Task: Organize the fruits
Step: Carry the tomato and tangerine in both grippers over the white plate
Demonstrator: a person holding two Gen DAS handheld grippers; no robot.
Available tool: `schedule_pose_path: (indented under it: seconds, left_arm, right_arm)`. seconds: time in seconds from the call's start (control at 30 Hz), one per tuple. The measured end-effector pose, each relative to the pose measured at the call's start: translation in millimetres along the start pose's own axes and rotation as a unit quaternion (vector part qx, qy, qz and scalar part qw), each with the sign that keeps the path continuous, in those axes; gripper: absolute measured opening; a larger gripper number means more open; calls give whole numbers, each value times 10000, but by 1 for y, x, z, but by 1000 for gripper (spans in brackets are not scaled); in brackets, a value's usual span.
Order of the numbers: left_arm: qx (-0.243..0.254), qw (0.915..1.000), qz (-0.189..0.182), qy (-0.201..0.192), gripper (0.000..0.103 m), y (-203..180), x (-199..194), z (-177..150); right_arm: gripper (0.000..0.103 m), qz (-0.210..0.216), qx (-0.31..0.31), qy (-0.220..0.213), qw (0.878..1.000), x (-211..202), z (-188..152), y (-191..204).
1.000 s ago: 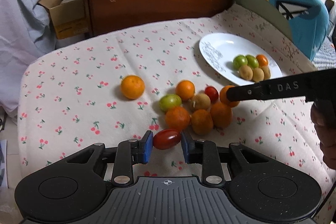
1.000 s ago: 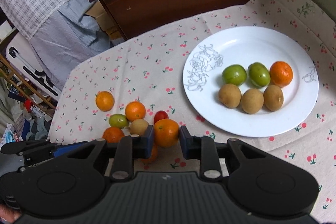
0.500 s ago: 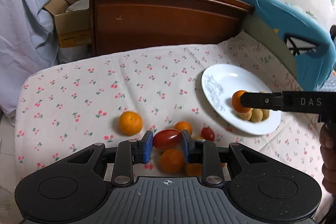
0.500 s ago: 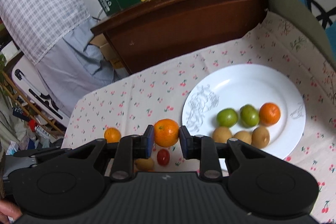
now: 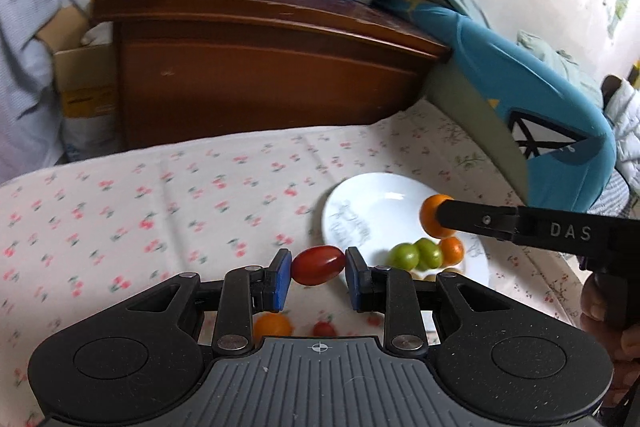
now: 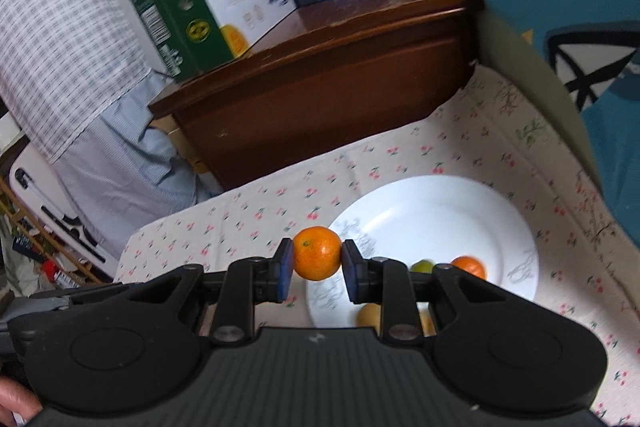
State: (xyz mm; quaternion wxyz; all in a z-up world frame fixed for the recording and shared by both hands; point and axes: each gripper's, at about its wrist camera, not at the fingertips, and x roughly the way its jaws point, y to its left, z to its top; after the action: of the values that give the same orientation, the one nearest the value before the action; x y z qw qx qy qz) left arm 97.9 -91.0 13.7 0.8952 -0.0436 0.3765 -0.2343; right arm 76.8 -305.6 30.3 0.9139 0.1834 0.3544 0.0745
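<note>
My left gripper [image 5: 318, 273] is shut on a red cherry tomato [image 5: 318, 265] and holds it above the cloth, just left of the white plate [image 5: 360, 211]. My right gripper [image 6: 317, 261] is shut on an orange [image 6: 317, 258] held above the plate's left rim [image 6: 440, 215]. In the left wrist view the right gripper's arm [image 5: 520, 225] reaches over the plate with the orange [image 5: 430, 213] at its tip. The plate holds two green fruits [image 5: 416, 253], an orange [image 5: 452, 249] and brown fruits partly hidden behind the fingers.
A cherry-print cloth [image 5: 160, 211] covers the surface. An orange [image 5: 272, 325] and a red tomato [image 5: 324, 329] lie on it below my left gripper. A wooden cabinet [image 5: 260, 75] with boxes [image 6: 192, 11] stands behind. A blue cushion [image 5: 540, 99] borders the right side.
Both grippers have risen and moved toward the plate with their fruits held. The loose fruit pile has dropped almost out of sight below the left gripper.
</note>
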Motion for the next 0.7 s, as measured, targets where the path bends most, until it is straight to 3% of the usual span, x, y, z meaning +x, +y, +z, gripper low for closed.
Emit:
schedule_pose_path:
  seconds: [0.33, 0.7]
  left_arm:
    - [212, 9993, -238, 219, 26, -24, 39, 6]
    - [249, 9979, -220, 548, 27, -37, 69, 4]
  right_arm:
    - [26, -443, 282, 57, 9986, 14, 11, -34]
    - [26, -850, 487, 293, 9948, 33, 8, -55]
